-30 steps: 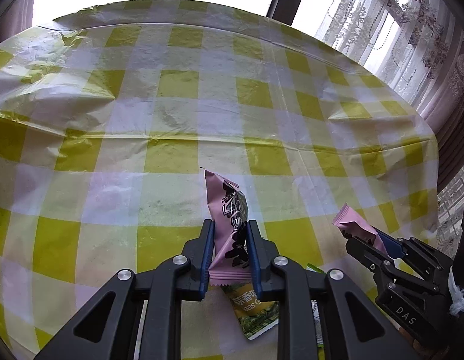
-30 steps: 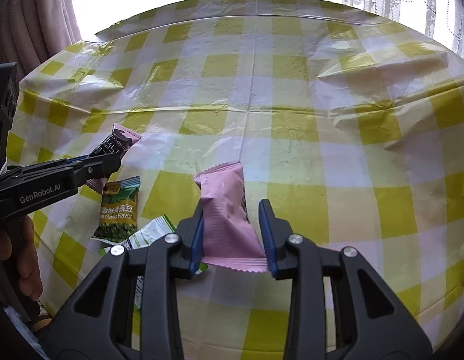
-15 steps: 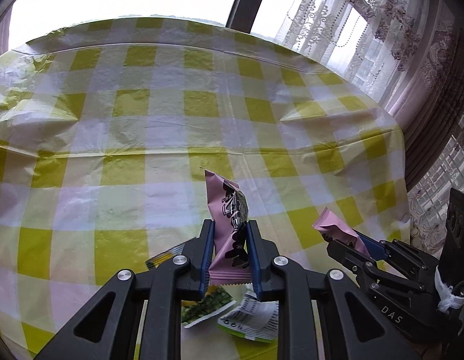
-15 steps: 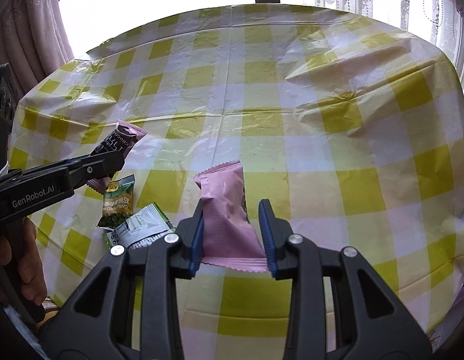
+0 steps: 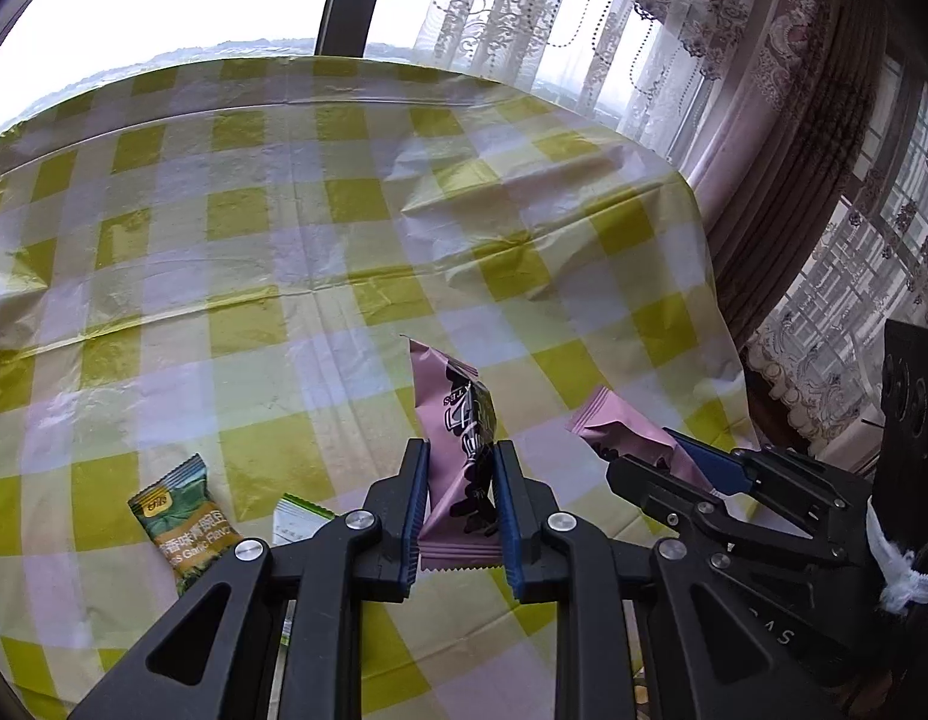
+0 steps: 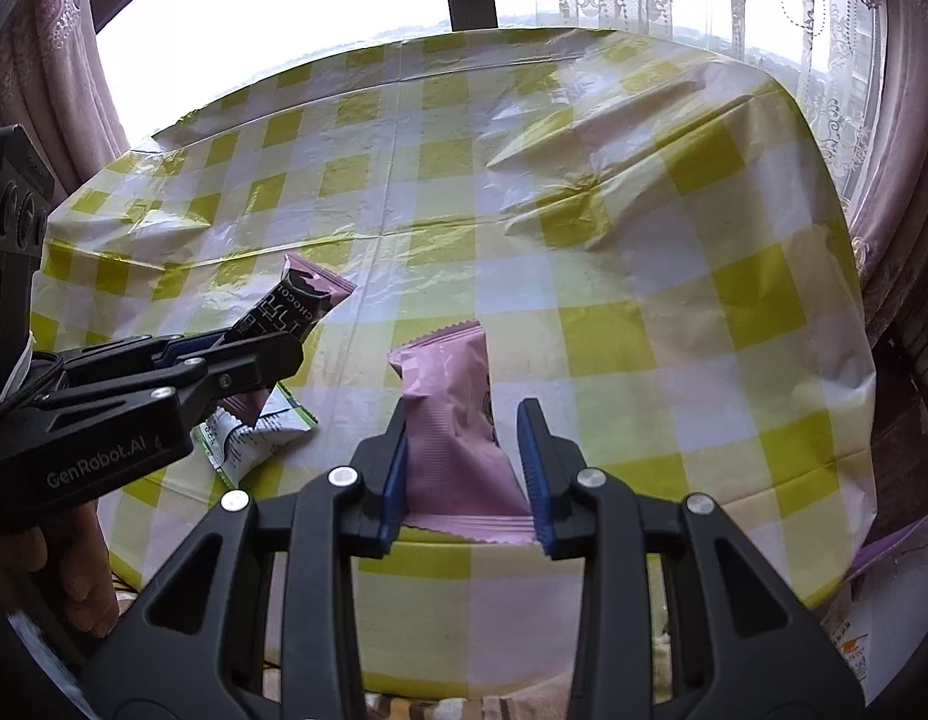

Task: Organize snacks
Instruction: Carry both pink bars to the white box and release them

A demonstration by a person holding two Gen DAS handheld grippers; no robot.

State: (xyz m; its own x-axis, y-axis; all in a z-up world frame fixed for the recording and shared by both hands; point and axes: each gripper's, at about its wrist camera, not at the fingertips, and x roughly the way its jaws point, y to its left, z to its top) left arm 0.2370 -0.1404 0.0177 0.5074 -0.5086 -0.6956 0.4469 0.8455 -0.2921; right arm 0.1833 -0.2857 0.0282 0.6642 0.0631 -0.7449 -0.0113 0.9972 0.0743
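My left gripper (image 5: 459, 468) is shut on a pink chocolate snack packet (image 5: 455, 420) and holds it above the table; it also shows in the right wrist view (image 6: 296, 306). My right gripper (image 6: 464, 426) is shut on a second pink snack packet (image 6: 455, 420), held upright above the table; it also shows in the left wrist view (image 5: 626, 432). A green garlic-flavour pea packet (image 5: 185, 516) and a white-green packet (image 6: 254, 432) lie on the yellow-checked tablecloth (image 5: 284, 240) below the left gripper.
The table's right edge (image 6: 854, 330) drops off toward pink curtains (image 5: 764, 180) and a window. A purple-white bag (image 6: 878, 600) lies below the table at the lower right. The cloth is wrinkled near the right side.
Both grippers have pulled back and risen with their pink packets. More of the table edge, curtains and the two green packets now show.
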